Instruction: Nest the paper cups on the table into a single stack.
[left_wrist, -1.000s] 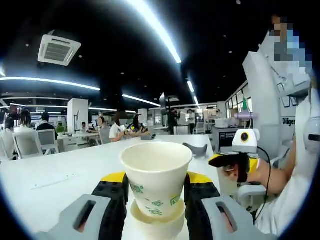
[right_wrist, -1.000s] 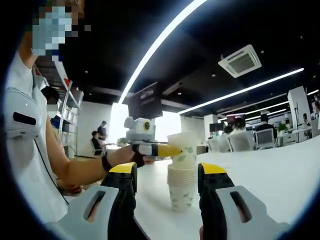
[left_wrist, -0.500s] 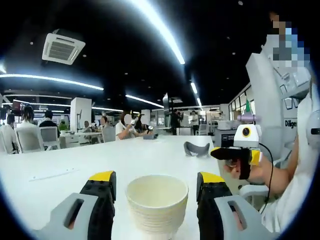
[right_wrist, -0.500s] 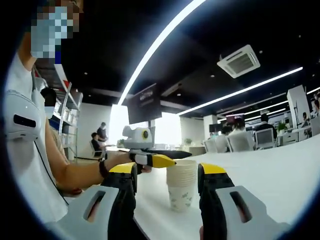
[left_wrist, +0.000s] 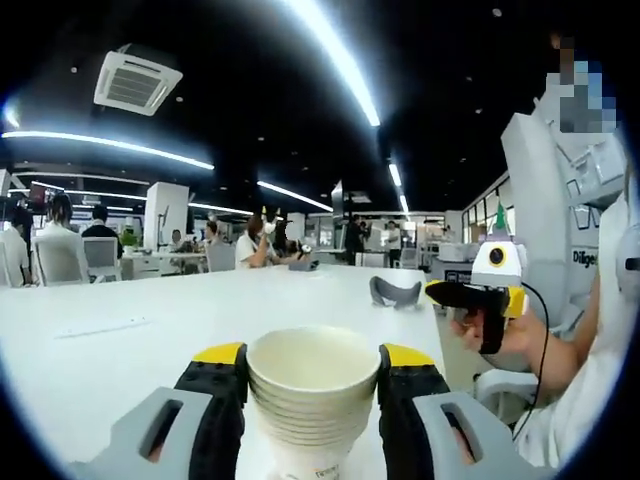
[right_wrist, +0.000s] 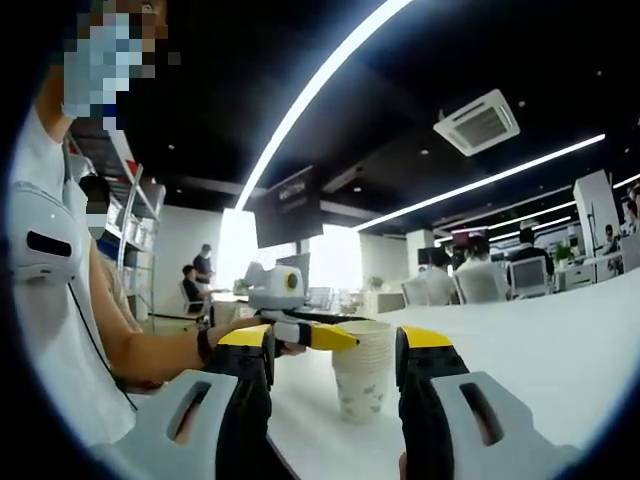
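One stack of paper cups (left_wrist: 311, 400) stands on the white tabletop (left_wrist: 120, 350), close to the edge by the person, its nested rims showing as tight rings below the open mouth of the top cup. In the left gripper view the left gripper (left_wrist: 311, 372) has its two yellow-tipped black jaws on either side of the stack, right against the ringed rims, so they appear to clamp it. From the right gripper view the same stack (right_wrist: 362, 368) stands upright with green markings on its lowest cup, and the left gripper (right_wrist: 335, 338) reaches in from the left at the level of the stack's rim, held in a person's hand (right_wrist: 225, 335). The right gripper (right_wrist: 333, 345) has its jaws spread wide with the stack seen in the gap between them, farther off; they touch nothing. In the left gripper view that right gripper (left_wrist: 450, 292) hangs in the air beyond the tabletop's right edge, well apart from the cups, and I cannot tell its jaws' spacing from there. A grey curved object (left_wrist: 395, 292) lies near the far right edge of the tabletop. Seated people (left_wrist: 250, 245) sit at distant tables.
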